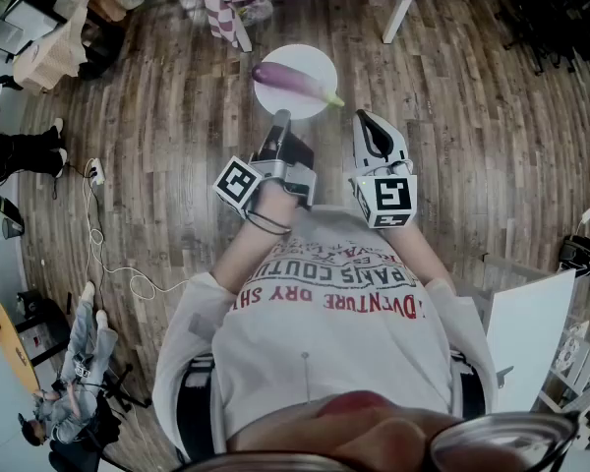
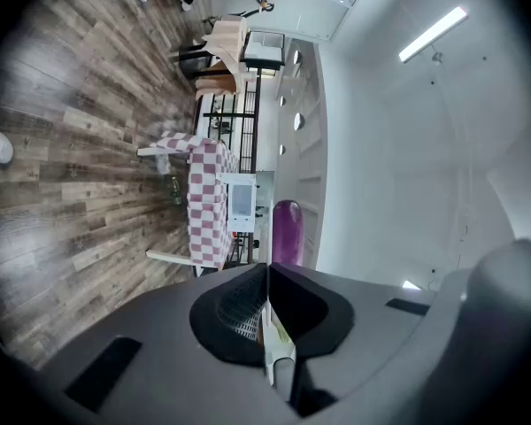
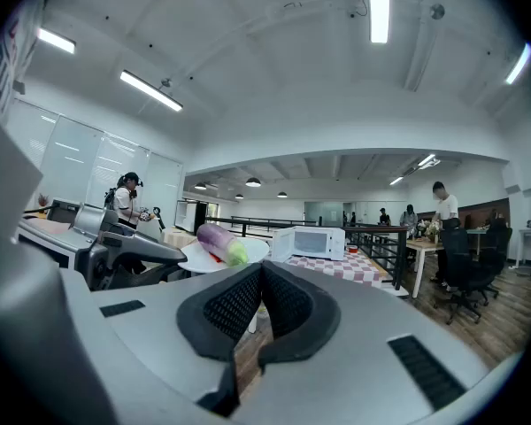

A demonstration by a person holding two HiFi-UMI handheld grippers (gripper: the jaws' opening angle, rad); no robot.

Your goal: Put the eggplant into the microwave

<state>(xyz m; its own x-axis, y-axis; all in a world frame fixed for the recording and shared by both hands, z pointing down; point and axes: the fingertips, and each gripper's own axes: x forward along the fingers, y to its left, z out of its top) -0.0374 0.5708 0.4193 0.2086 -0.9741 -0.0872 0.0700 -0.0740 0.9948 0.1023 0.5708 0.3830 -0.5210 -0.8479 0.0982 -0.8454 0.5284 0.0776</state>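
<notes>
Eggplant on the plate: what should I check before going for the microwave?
1. Eggplant lies on the plate: ok.
2. Left gripper shut on the plate's rim: ok.
3. Right gripper free for the door, shut on nothing: ok.
4. Microwave door open: not ok, it looks closed.
5. Microwave within reach: not ok, it stands well ahead on the checked table.
6. Microwave empty inside: cannot tell.

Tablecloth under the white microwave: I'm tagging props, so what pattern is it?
The tablecloth is red-and-white checked, clearest in the left gripper view.
</notes>
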